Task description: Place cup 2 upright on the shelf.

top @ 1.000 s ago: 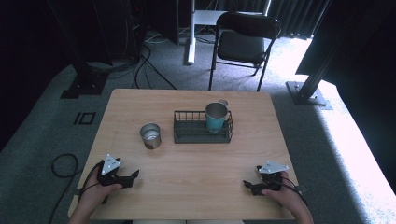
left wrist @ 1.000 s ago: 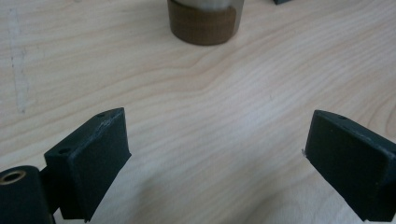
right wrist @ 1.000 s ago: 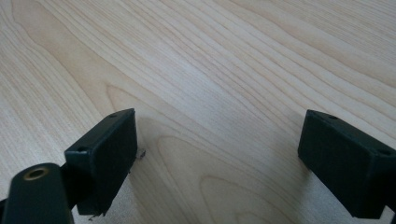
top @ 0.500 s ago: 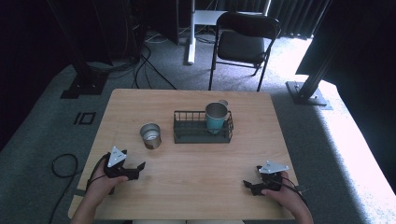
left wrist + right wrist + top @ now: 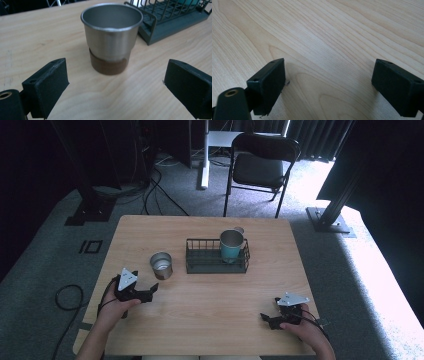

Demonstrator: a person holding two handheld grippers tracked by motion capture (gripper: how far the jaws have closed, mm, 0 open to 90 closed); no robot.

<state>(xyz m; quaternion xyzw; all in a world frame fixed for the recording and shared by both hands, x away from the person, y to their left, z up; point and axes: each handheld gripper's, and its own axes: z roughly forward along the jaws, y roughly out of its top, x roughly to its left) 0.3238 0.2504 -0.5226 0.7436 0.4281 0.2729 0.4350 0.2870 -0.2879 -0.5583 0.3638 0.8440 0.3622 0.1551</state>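
While the high view looks down on the wooden table (image 5: pixel 210 320), a steel cup (image 5: pixel 161 265) stands upright just left of a dark wire basket (image 5: pixel 200 261), apart from it. A second cup (image 5: pixel 231 245), teal below its steel rim, stands inside the basket at its right end. The left gripper (image 5: pixel 148 292) sits near the steel cup, held in the left hand (image 5: pixel 116 304); the right gripper (image 5: pixel 267 320) rests well apart near the table's front right.

Along the left gripper view, the jaws are spread wide, with the steel cup (image 5: pixel 111 37) ahead between them, untouched, and the basket (image 5: pixel 172 17) beyond it.

Along the right gripper view, the jaws are spread wide over bare table (image 5: pixel 332 37).
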